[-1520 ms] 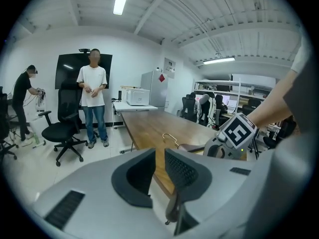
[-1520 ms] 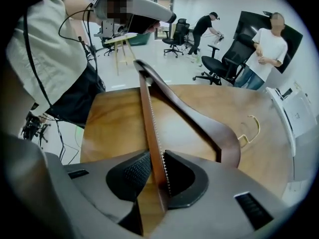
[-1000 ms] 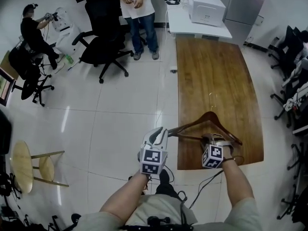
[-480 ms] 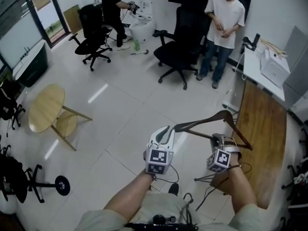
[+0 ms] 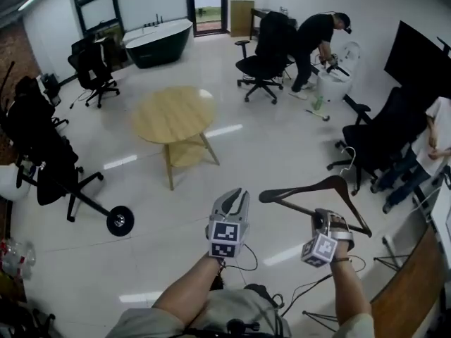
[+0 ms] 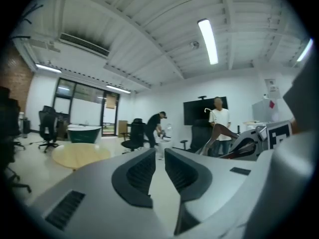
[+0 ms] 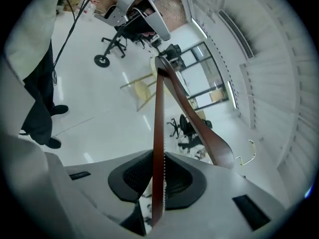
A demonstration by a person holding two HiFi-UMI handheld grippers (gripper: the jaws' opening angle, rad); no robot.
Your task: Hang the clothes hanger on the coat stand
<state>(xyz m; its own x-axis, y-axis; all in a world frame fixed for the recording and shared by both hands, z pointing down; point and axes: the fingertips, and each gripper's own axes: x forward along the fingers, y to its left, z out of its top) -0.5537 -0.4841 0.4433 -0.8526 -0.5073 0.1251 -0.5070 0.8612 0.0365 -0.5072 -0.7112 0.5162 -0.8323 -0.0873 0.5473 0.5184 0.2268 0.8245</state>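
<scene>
View being swung away from long wooden table (image 5: 414, 291), now at near right edge; round table (image 5: 173, 113) being brought into view, far left. Hanger (image 5: 320, 191) being carried in air, its bottom bar being clamped by right gripper (image 5: 328, 220). Left gripper (image 5: 232, 203) being held empty, jaws nearly together. Hanging not yet done; coat stand not being seen. No readable writing being shown.
</scene>
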